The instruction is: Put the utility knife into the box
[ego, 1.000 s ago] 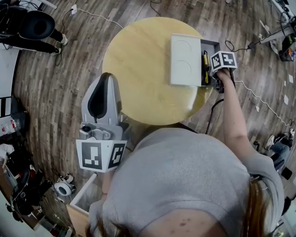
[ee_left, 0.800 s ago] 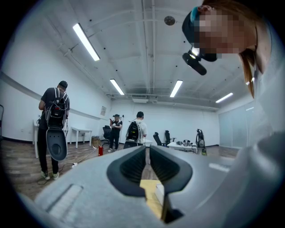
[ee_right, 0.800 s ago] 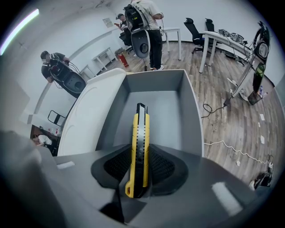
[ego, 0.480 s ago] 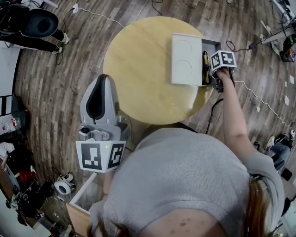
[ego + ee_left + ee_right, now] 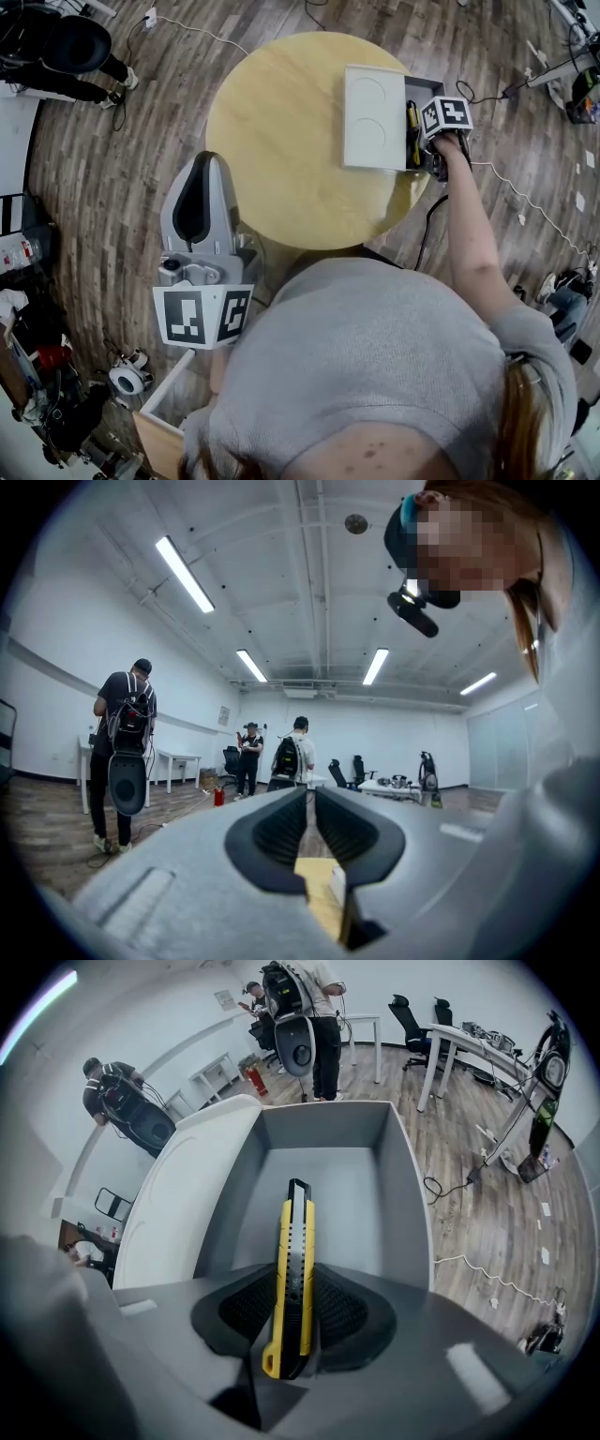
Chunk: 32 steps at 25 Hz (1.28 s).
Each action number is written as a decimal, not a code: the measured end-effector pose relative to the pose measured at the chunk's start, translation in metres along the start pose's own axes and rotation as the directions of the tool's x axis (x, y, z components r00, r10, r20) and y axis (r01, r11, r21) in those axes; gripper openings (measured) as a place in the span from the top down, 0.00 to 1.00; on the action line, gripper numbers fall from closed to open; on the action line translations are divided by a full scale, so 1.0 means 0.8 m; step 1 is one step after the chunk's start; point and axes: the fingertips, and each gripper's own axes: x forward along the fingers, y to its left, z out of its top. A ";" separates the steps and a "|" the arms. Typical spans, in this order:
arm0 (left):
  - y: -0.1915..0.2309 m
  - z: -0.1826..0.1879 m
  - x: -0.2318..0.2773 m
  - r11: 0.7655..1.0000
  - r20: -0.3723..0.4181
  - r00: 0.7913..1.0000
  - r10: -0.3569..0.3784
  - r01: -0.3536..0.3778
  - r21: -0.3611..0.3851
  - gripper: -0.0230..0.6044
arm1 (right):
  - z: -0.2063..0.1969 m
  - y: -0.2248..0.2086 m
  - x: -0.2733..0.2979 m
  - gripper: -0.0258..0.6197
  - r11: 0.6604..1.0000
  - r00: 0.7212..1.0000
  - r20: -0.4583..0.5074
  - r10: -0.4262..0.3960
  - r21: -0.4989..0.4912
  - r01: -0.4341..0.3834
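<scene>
A yellow and black utility knife (image 5: 292, 1283) is clamped between the jaws of my right gripper (image 5: 292, 1307), its tip pointing into the grey box (image 5: 394, 1185). In the head view the box (image 5: 421, 89) sits at the round table's right edge with the knife (image 5: 413, 131) over its inside, under the right gripper (image 5: 433, 141). A white lid (image 5: 373, 117) lies against the box's left side. My left gripper (image 5: 199, 211) hangs off the table's near left edge, jaws nearly together with nothing between them, as the left gripper (image 5: 310, 832) view also shows.
The round yellow table (image 5: 281, 141) stands on a wood floor. Cables (image 5: 525, 202) trail on the floor to the right. Several people (image 5: 122, 747) and office chairs (image 5: 361, 771) are in the room beyond. Desks (image 5: 478, 1040) stand behind the box.
The right gripper with the knife has shifted slightly up and left over the box. The left gripper has stayed put.
</scene>
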 end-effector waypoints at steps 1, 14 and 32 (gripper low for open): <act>-0.002 0.003 0.001 1.000 0.014 1.000 -0.004 0.004 0.001 0.93 | -0.001 0.000 0.000 0.77 1.000 1.000 0.002 -0.004 -0.005 0.004; -0.012 0.004 -0.001 1.000 0.017 1.000 0.000 0.000 0.001 0.93 | -0.001 -0.004 0.002 0.77 0.998 0.999 -0.016 -0.045 -0.033 0.045; -0.016 0.011 -0.015 1.000 0.021 0.999 -0.024 0.023 0.020 0.93 | 0.006 0.000 -0.018 0.77 0.998 0.989 0.139 -0.049 -0.032 0.054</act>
